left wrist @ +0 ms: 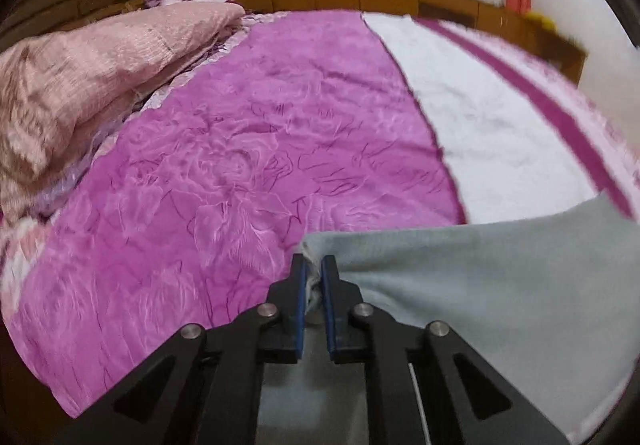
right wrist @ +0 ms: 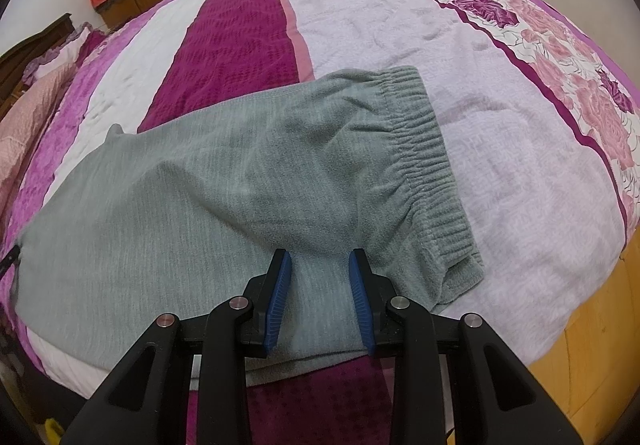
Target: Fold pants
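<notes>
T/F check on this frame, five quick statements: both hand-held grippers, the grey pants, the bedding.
1. The left hand-held gripper is shut on a corner of the grey fleece pants. True.
2. The right hand-held gripper is fully shut. False: its blue pads stand apart, with pants fabric between them.
3. The pants' ribbed elastic waistband lies on the pale lilac towel sheet. True.
4. The pants hang off the bed's edge onto the floor. False: what shows of them lies on the bed.
5. A pink textured quilt is piled beside the magenta floral bedspread. True.
</notes>
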The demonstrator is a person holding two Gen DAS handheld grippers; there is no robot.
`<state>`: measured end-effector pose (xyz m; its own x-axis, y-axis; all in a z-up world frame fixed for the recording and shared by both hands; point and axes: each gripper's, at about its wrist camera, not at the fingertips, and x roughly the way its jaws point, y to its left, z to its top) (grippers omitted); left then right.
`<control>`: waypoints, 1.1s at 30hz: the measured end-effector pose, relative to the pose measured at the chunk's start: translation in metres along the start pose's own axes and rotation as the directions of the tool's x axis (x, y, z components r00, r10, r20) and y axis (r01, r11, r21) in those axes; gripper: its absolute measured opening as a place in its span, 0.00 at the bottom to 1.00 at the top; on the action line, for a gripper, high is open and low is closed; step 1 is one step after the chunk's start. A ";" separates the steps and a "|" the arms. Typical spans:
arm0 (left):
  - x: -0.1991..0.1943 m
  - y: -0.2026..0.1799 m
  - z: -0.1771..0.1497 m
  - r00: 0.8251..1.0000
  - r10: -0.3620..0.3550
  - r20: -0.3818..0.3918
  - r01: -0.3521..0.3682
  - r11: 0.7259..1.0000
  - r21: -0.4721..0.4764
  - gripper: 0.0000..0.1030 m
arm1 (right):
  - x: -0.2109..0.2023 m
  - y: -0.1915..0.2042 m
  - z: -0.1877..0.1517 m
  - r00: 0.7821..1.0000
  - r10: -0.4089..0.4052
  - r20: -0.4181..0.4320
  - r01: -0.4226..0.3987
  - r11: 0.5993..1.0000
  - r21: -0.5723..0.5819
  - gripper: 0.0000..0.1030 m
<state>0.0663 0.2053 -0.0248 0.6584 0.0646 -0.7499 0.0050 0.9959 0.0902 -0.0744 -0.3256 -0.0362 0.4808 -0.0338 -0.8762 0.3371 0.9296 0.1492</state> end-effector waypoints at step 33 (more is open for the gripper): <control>-0.069 -0.037 -0.034 0.976 -0.123 -0.182 0.097 0.984 -0.146 0.49 | -0.039 -0.077 -0.018 0.976 0.207 0.073 -0.219 0.933 0.284 0.35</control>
<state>-0.0049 0.1659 0.0010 0.5047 -0.0480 -0.8620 -0.0416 0.9959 -0.0799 -0.1340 -0.3895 -0.0217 0.5976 0.1324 -0.7908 0.4395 0.7708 0.4612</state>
